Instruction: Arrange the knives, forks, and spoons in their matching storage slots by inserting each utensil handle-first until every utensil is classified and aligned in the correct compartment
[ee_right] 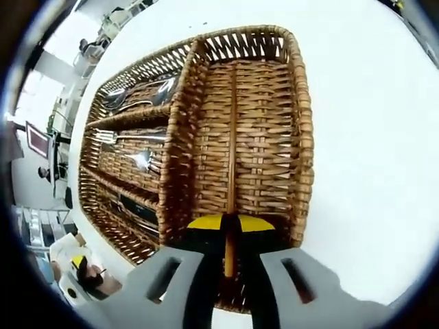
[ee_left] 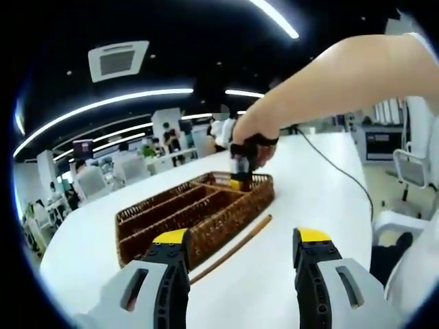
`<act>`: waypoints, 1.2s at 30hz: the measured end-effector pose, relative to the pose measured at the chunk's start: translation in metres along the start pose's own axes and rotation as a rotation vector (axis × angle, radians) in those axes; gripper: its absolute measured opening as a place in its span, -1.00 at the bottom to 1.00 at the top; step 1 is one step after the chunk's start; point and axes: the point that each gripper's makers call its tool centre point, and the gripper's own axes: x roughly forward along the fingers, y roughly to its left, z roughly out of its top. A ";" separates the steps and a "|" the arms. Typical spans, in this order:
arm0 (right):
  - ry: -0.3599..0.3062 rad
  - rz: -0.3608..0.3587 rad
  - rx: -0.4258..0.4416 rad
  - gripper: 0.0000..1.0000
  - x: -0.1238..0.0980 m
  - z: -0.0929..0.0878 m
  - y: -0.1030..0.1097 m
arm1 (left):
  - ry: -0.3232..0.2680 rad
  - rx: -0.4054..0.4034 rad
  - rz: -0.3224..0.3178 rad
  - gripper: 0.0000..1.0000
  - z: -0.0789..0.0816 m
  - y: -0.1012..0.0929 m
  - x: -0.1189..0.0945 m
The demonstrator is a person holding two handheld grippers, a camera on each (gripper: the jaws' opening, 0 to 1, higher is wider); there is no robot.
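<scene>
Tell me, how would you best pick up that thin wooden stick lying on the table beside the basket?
Probably near its middle, coming straight down from above. The wooden stick lies flat on the white table alongside the wicker basket, so jaws should straddle its narrow width. The left gripper is open and nearest.

woven brown wicker cutlery basket (ee_left: 199,209) on white table (ee_left: 309,185), thin wooden stick (ee_left: 233,248) on table at basket's 5 o'clock, metal forks (ee_right: 127,137) in basket's long slots, second wooden stick (ee_right: 232,157) in wide end compartment
</scene>
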 end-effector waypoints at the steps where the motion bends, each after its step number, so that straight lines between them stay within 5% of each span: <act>1: 0.000 -0.003 -0.003 -0.89 0.000 0.000 0.000 | 0.000 0.000 -0.001 0.19 0.000 -0.001 0.000; 19: -0.028 -0.075 -0.110 -0.88 0.001 0.030 -0.003 | 0.007 -0.010 0.007 0.19 -0.004 0.000 -0.003; 28: -0.080 -0.085 0.018 -0.91 -0.002 0.025 -0.009 | 0.021 -0.010 0.004 0.19 -0.007 -0.001 -0.002; 36: -0.096 -0.082 0.013 -0.90 -0.004 0.023 -0.011 | 0.018 -0.005 -0.003 0.19 -0.005 -0.005 -0.002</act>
